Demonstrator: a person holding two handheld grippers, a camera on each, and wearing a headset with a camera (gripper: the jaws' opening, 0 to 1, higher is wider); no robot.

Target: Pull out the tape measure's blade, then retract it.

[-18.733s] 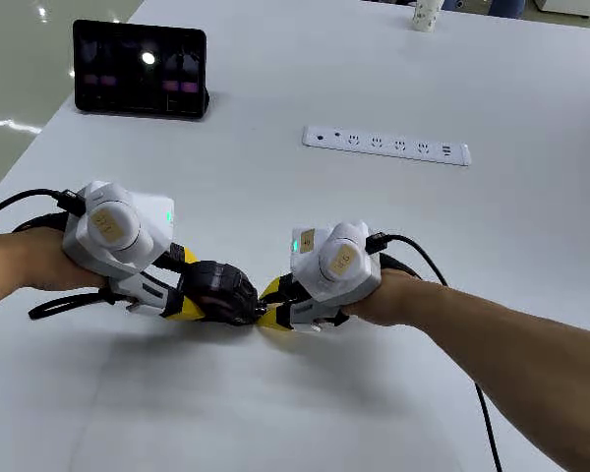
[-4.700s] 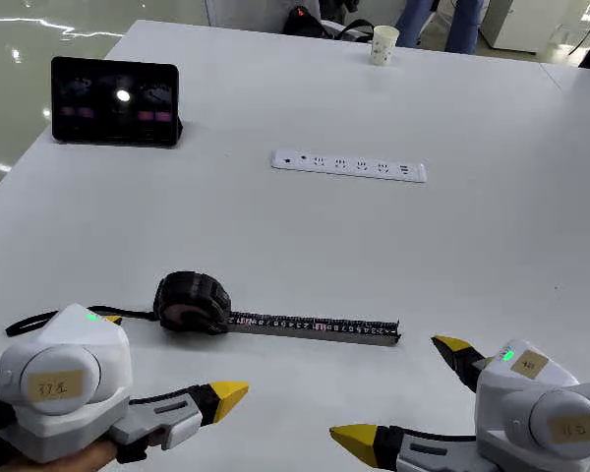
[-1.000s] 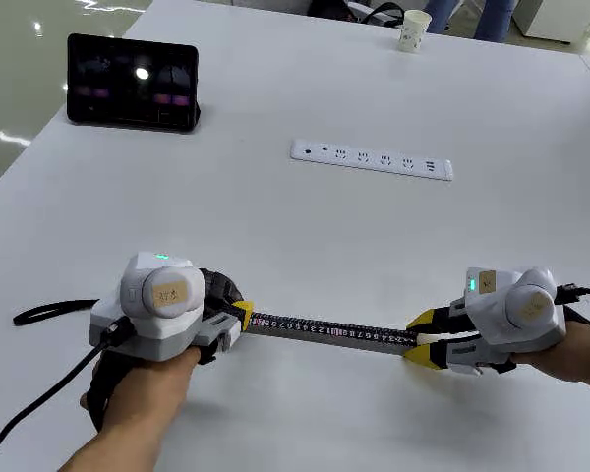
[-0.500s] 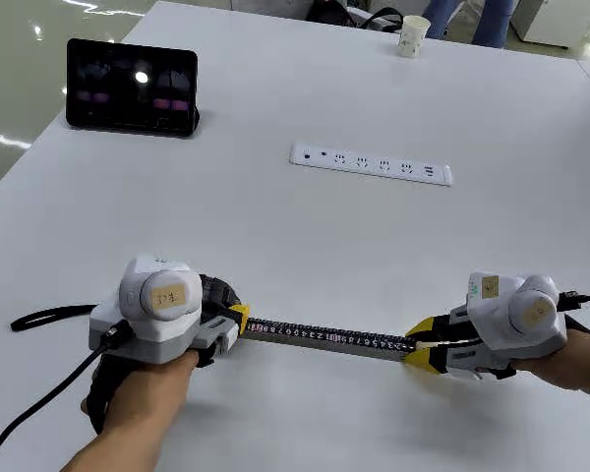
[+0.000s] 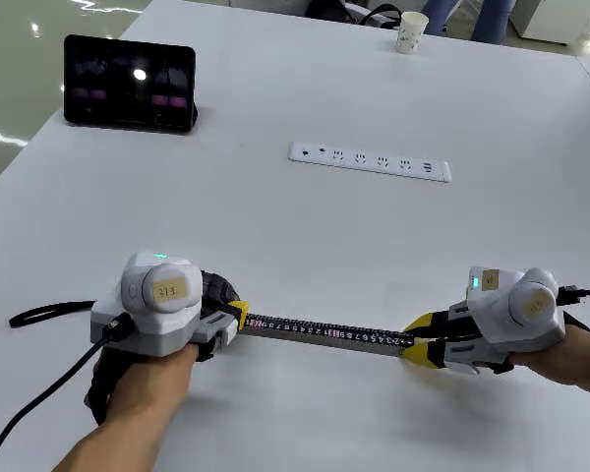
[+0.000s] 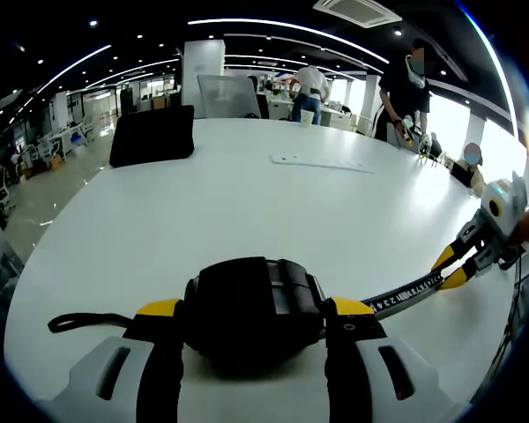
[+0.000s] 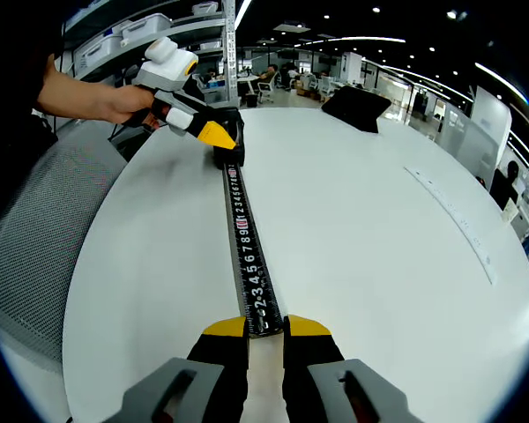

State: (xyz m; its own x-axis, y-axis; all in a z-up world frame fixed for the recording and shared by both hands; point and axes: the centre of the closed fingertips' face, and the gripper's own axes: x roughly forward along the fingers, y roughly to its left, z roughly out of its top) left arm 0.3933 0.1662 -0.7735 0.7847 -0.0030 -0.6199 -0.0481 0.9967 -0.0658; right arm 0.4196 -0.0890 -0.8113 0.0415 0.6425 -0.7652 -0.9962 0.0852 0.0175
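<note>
— Position of the task item?
— Black rounded tape measure case (image 5: pixel 218 290) rests on the white worktop (image 5: pixel 374 226), lower left of the head view. The left claw (image 6: pixel 255 307) is clenched around it.
— And the tape itself?
— Dark numbered blade (image 5: pixel 324 332) lies drawn out flat toward the lower right. The right claw (image 7: pixel 266 328) is closed, pinching its tip.

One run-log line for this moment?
left gripper: shut on black tape measure case | right gripper: shut on its numbered blade's tip | blade: extended
</note>
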